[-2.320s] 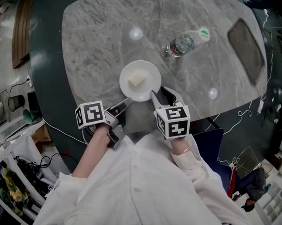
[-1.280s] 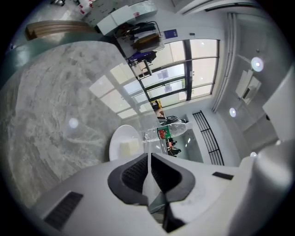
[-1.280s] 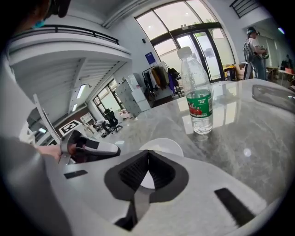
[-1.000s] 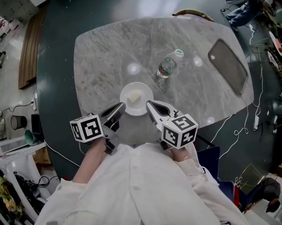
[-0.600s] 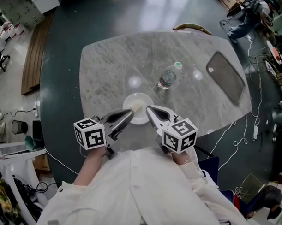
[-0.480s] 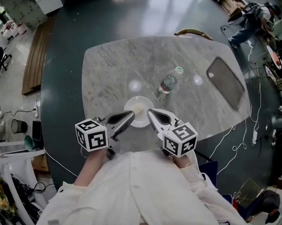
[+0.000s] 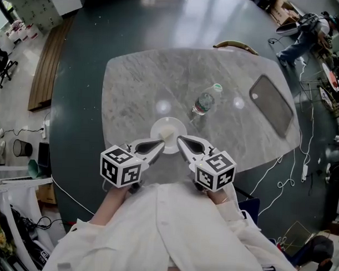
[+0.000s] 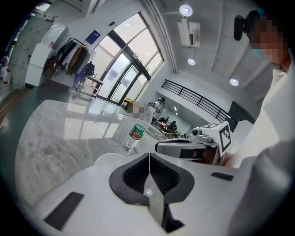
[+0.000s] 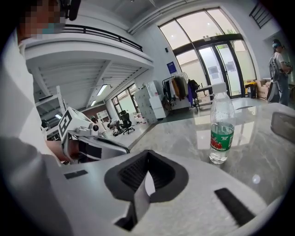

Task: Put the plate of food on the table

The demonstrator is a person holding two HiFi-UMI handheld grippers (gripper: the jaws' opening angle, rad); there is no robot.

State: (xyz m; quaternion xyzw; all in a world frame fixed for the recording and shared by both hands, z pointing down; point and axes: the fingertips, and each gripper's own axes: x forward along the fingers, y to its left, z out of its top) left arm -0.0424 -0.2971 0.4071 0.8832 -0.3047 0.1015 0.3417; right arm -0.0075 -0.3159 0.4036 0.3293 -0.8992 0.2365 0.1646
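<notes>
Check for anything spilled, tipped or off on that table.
Nothing stands out: the plate sits flat on the table with its food on it, and the bottle stands upright, nothing spilled.

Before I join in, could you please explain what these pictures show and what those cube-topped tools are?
There is no robot: a person holds a two-jaw gripper in each hand, and the marker cubes belong to them. The head view looks down from the person's head: left gripper at left, right gripper at right. The other two views come from cameras riding on each gripper, looking along its jaws. On the marble table are a white plate with a pale bit of food, a water bottle and a dark tray. Both grippers are shut and empty, tips near the plate's rim.
</notes>
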